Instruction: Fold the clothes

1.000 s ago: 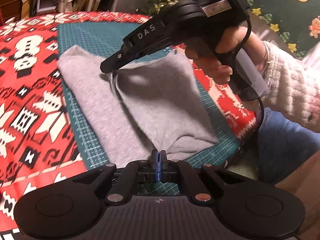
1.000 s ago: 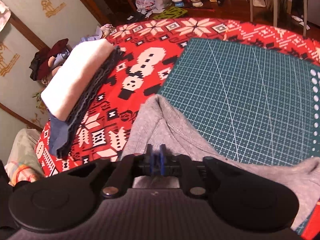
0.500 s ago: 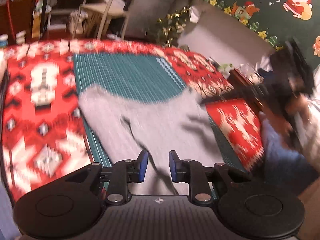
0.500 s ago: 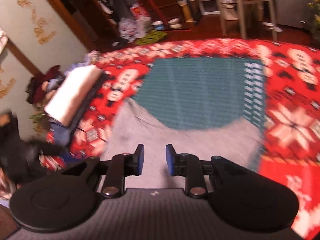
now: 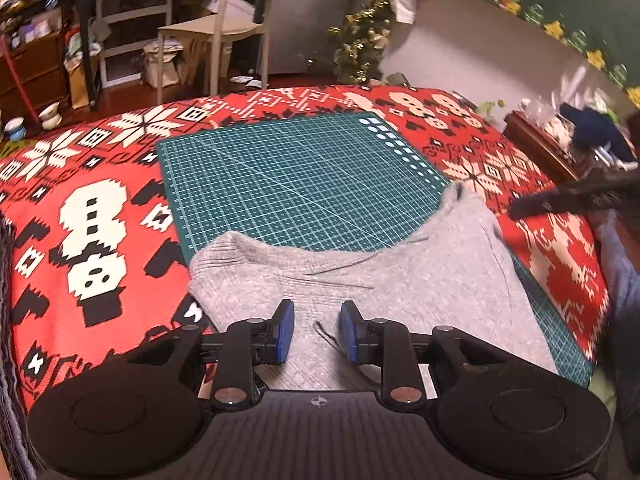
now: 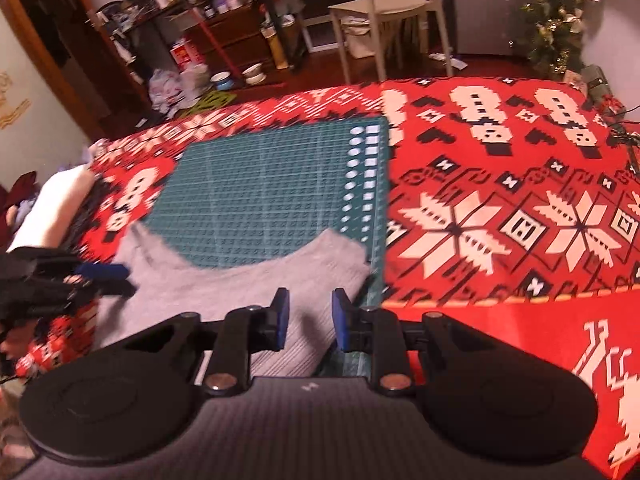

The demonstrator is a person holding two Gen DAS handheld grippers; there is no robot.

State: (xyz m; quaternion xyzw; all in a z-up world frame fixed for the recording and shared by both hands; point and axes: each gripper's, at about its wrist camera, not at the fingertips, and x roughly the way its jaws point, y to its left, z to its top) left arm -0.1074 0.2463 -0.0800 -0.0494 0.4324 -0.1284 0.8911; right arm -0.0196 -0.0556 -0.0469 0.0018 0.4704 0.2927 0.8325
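Observation:
A grey knit garment (image 5: pixel 400 280) lies folded along the near edge of the green cutting mat (image 5: pixel 296 184), its far edge curving between two raised corners. My left gripper (image 5: pixel 316 332) hangs open just above the garment's near part, with nothing between its blue pads. In the right wrist view the same grey garment (image 6: pixel 248 280) lies on the mat (image 6: pixel 272 188), and my right gripper (image 6: pixel 308 320) stands open over its right end. The left gripper (image 6: pixel 104 276) shows at that view's left edge; the right gripper (image 5: pixel 560 200) shows blurred at the left wrist view's right edge.
A red patterned tablecloth (image 5: pixel 92 216) covers the table around the mat. A stack of folded clothes (image 6: pixel 48 204) with a white piece on top sits at the table's left end. A chair (image 5: pixel 216 28), shelves and a small Christmas tree (image 5: pixel 360 44) stand beyond the table.
Both grippers went from shut on the grey garment to open, letting it drop onto the mat, and pulled back toward the near edge. The right gripper left its spot over the cloth.

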